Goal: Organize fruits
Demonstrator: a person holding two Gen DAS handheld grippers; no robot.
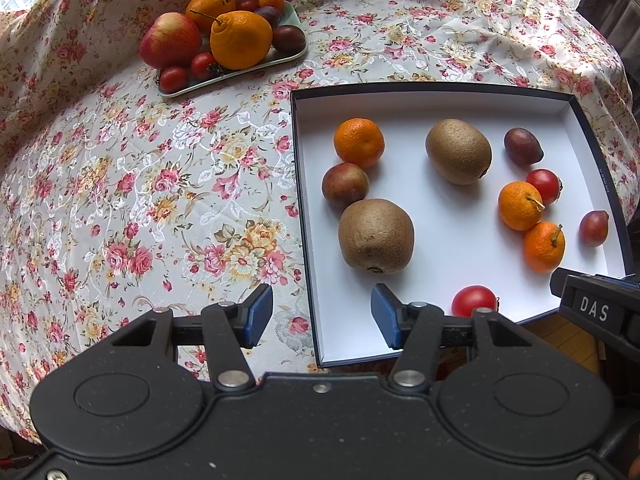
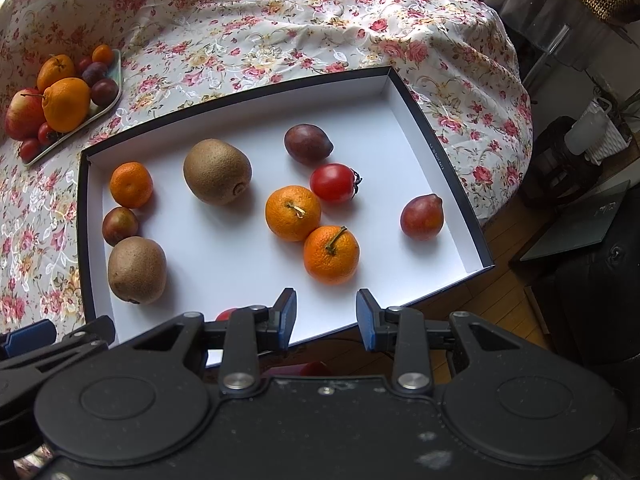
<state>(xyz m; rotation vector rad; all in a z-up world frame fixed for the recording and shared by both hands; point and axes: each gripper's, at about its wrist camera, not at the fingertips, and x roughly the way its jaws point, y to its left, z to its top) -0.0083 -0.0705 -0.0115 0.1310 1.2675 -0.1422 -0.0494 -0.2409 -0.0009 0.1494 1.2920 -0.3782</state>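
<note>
A white box (image 1: 440, 100) (image 2: 240, 92) with dark walls holds loose fruit: two kiwis (image 1: 376, 236) (image 2: 217, 171), three mandarins (image 1: 359, 143) (image 2: 331, 255), plums (image 1: 345, 185) (image 2: 422, 217) and small tomatoes (image 1: 474, 300) (image 2: 333, 182). A pale green tray (image 1: 224, 78) (image 2: 68, 134) at the far left carries an apple (image 1: 170, 40), big oranges (image 1: 240, 40) (image 2: 66, 103), plums and tomatoes. My left gripper (image 1: 322, 316) is open and empty above the box's near left edge. My right gripper (image 2: 326, 318) is open and empty above the box's near edge.
The table wears a floral cloth (image 1: 140, 200) (image 2: 280, 20). The right gripper's body (image 1: 596, 308) shows at the right of the left wrist view. Wooden floor (image 2: 500, 300) and dark furniture (image 2: 592, 280) lie past the table's right edge.
</note>
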